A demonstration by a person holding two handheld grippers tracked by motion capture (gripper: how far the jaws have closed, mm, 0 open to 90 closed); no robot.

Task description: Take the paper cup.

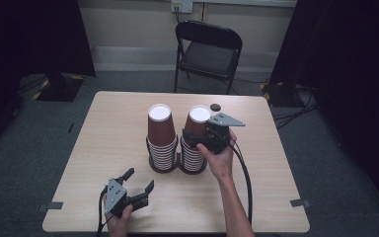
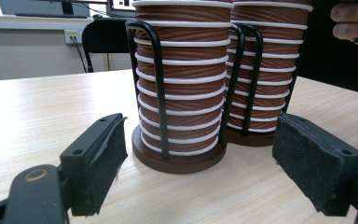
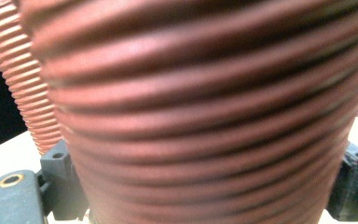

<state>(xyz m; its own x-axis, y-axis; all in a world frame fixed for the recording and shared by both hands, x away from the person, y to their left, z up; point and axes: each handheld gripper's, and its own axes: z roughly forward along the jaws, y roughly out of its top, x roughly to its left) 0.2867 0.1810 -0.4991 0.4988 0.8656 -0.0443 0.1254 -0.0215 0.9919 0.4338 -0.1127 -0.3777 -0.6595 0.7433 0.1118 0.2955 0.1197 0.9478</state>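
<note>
High view: two stacks of brown paper cups in a black holder at table (image 1: 103,148) centre. Right gripper (image 1: 197,139) at top cup (image 1: 197,121) of the 3 o'clock stack. Left gripper (image 1: 139,183) at 7 o'clock, fingers released.

Left gripper view: holder (image 2: 158,88) ahead, fingers (image 2: 98,158) empty.

Right gripper view: ribbed cup (image 3: 205,116) between fingers; contact unclear.

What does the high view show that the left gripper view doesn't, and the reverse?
High view: the folding chair, the white cup bottoms and the right tongs around the right stack's top cup. Left gripper view: the black wire holder, its wooden bases, and worn pads up close. Both: the two brown cup stacks, the table and the open left tongs.
</note>
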